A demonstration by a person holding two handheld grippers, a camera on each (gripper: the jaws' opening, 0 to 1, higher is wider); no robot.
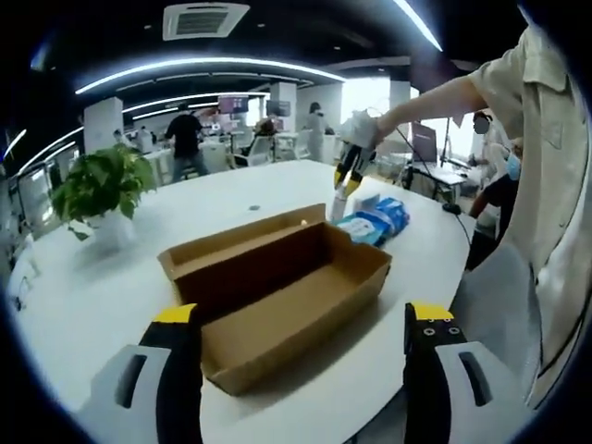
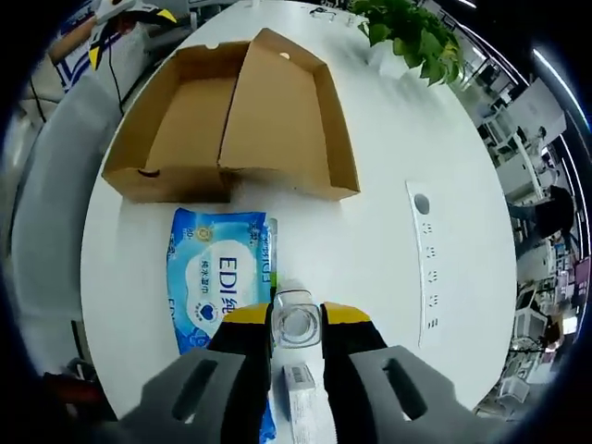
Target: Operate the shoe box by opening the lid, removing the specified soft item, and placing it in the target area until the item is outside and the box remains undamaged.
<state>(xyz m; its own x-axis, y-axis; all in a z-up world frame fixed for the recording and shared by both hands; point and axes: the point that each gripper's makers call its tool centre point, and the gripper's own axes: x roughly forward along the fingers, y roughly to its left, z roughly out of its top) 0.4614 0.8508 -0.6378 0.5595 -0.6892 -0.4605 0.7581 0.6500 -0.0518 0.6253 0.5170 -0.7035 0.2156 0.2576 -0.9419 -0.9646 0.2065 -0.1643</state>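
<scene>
We hold the left tongs (image 1: 305,338) low over the near edge of the white table (image 1: 111,277), jaws wide apart and holding nothing, the open box (image 1: 277,287) lying just ahead between them. Its lid (image 1: 245,242) is folded back on the far side, and from this view the inside looks bare cardboard.

Beyond the box, to the right of our left jaws, the left gripper view shows a gloved hand (image 1: 359,129) on an outstretched arm, pointing the right tongs (image 1: 344,190) steeply down at the table. Their tips stand on a small clear bottle (image 1: 339,205), just beside a blue pack (image 1: 379,220) lying on the table past the box's far right corner.

The right gripper view looks nearly straight down. Our right tongs (image 2: 296,326) are narrowed onto the bottle (image 2: 296,324), whose clear round end sits between the yellow-tipped jaws, both touching it. The pack (image 2: 217,277), a soft blue-and-white packet, lies flat just left of the jaws, outside the box and close against its near wall. The box (image 2: 231,120) lies ahead of the tips, tray and lid spread open.

This view also gives us a white strip with sockets (image 2: 423,264) set in the table to the right, and a plant (image 2: 412,37) far ahead. The left gripper view instead gives the plant (image 1: 97,185) to the far left and people standing in the room behind.
</scene>
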